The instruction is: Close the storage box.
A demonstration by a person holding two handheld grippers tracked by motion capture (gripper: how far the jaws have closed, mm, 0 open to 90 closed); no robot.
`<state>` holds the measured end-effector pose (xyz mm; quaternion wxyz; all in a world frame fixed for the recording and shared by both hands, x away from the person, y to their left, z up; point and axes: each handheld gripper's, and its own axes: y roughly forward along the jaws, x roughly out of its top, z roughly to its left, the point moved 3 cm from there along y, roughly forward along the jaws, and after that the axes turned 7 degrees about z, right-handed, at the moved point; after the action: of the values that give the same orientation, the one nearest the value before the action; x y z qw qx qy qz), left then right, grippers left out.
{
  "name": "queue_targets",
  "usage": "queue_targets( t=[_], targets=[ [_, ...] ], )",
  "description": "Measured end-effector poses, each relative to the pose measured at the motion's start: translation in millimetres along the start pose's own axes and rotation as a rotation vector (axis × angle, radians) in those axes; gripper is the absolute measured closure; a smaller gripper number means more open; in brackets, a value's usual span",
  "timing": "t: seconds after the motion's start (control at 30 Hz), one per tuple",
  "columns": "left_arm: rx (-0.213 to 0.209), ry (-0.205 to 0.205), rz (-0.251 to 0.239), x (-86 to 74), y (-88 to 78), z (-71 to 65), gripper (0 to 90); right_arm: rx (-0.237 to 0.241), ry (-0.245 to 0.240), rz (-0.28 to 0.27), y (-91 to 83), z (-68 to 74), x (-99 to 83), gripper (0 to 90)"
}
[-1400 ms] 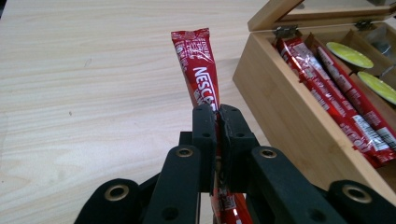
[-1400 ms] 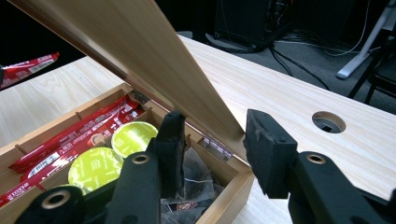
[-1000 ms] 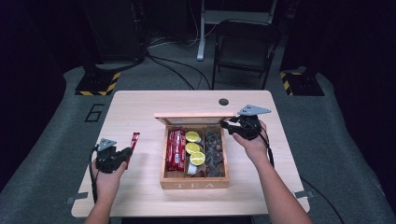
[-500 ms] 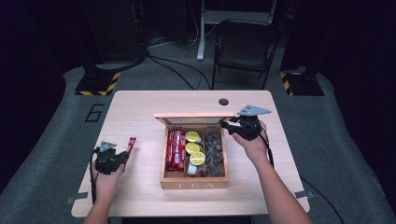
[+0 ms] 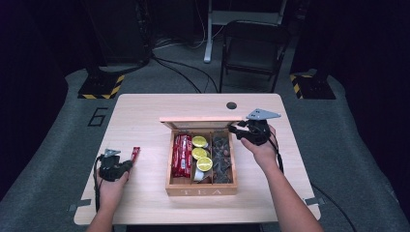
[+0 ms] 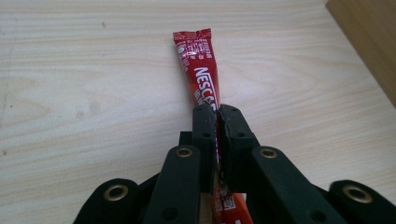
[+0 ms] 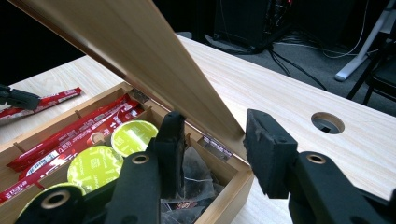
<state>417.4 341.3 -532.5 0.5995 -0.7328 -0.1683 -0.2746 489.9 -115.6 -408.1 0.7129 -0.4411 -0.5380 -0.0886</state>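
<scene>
My left gripper [image 6: 218,114] is shut on a red Nescafe stick sachet [image 6: 201,74], which points away from me and lies low over the wooden table. In the high view this gripper [image 5: 126,164] and the sachet [image 5: 135,153] sit left of the open tea box [image 5: 200,191]. My right gripper [image 5: 237,129] is at the box's back right corner. The raised lid [image 7: 140,42] passes slantwise between its jaws [image 7: 215,135] and touches both pads. Inside lie red sachets [image 5: 182,154], green capsules [image 5: 199,153] and dark tea bags [image 5: 221,154].
A round cable hole [image 5: 231,105] lies in the table [image 5: 145,111] behind the box. A folding chair [image 5: 251,43] and a stand's foot are on the floor beyond the far edge. Bare tabletop surrounds the box on the left and right.
My left hand has sunk toward the table with the sachet still gripped. The right gripper and the lid have stayed where they were.
</scene>
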Motion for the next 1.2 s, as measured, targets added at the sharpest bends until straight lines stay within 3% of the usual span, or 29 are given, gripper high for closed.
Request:
queue_targets(
  t=[0.23,0.53,0.6,0.73,0.83,0.93,1.2],
  targets=[
    [0.020,0.013,0.001,0.2,1.9,-1.1,84.7,0.004,-0.004,0.002,-0.3,-0.4,-0.2,57.9],
    [0.003,-0.003,0.010,-0.8,0.9,1.0,82.1,0.003,0.004,0.002,-0.1,-0.2,0.0,57.9],
    [0.004,-0.015,-0.008,-1.4,0.9,1.6,79.1,0.003,0.004,0.002,-0.1,-0.2,0.0,57.9],
    [-0.010,-0.029,-0.034,-0.6,-3.0,1.5,62.5,0.004,0.001,0.001,-0.1,-0.4,0.0,57.9],
    [0.004,-0.013,-0.043,1.3,-7.8,-1.8,55.5,0.005,0.005,0.001,0.0,-0.5,0.1,57.9],
    [0.031,0.003,-0.058,3.6,-11.7,-7.8,52.2,0.006,0.005,0.000,0.1,-0.7,0.1,57.9],
    [-0.005,0.043,-0.102,13.7,-29.0,-27.1,49.7,0.008,-0.002,0.008,-0.6,-0.1,-0.9,57.8]
  ],
)
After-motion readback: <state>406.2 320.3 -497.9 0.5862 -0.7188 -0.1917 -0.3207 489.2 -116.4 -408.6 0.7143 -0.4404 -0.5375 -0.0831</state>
